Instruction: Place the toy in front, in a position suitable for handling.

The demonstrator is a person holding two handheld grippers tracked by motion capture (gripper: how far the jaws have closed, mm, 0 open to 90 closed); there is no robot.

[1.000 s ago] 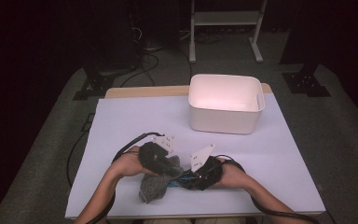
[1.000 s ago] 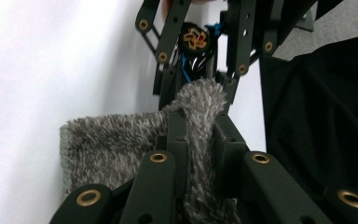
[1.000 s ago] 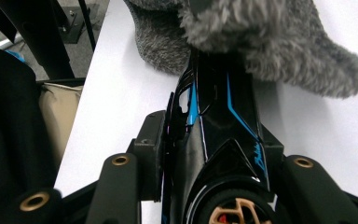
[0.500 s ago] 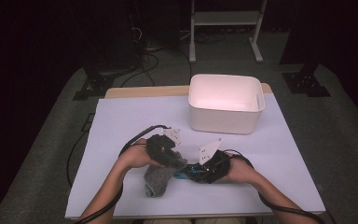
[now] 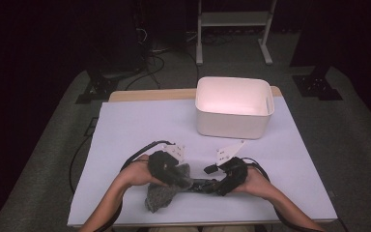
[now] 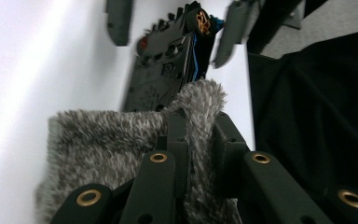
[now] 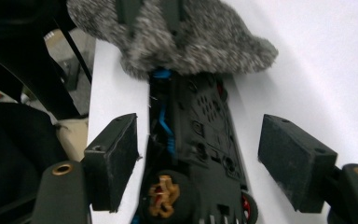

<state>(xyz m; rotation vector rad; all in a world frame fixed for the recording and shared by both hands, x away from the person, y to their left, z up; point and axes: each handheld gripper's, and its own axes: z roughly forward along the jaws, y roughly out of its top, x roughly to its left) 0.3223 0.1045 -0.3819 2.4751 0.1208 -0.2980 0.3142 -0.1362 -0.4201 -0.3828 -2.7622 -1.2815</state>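
Your right gripper [image 7: 200, 163] has just been opening its jaws; they stand apart, 1 on each side of the black toy car chassis [image 7: 200, 140], not pressing. Its long axis runs straight ahead into the grey fuzzy cover [image 6: 121, 140], which your left gripper [image 6: 198, 154] clamps.

Grey furry cover [image 6: 121, 140] half over a flat black toy chassis [image 7: 205, 135], blue wiring exposed, lying on white tabletop
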